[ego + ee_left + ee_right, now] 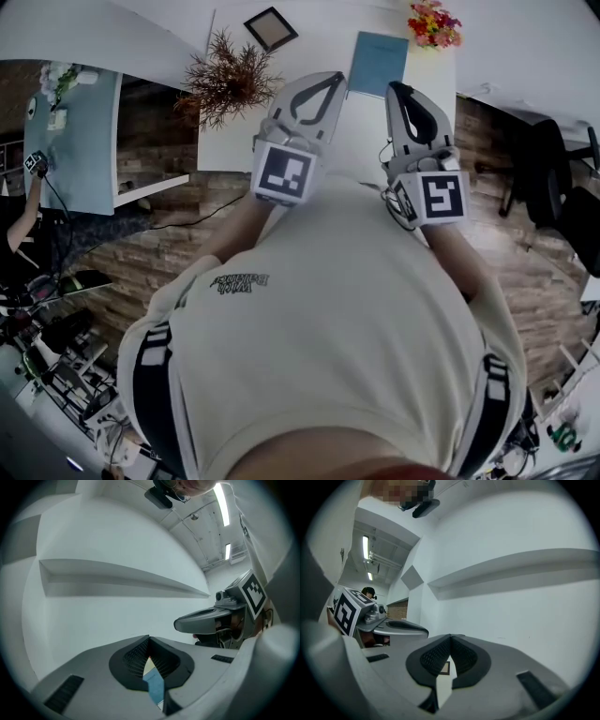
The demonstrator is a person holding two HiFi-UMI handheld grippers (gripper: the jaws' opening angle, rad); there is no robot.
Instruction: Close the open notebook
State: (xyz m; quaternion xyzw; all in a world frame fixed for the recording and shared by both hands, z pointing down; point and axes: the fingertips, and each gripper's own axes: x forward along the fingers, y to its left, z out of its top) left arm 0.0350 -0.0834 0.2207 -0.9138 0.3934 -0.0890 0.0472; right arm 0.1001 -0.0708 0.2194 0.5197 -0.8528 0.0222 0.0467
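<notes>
**Notebook (380,62) looks shut, job prob. done**

Head view: shirt (328,319) nearest. Left gripper (330,77) & right gripper (397,88) hover over white table (234,141), short of notebook. Blue cover up, no pages showing.
Left gripper view: jaws clenched, empty.
Right gripper view: same.

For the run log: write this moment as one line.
left gripper: shut, empty | right gripper: shut, empty | notebook: flat on table, blue cover up, looks closed, untouched
</notes>
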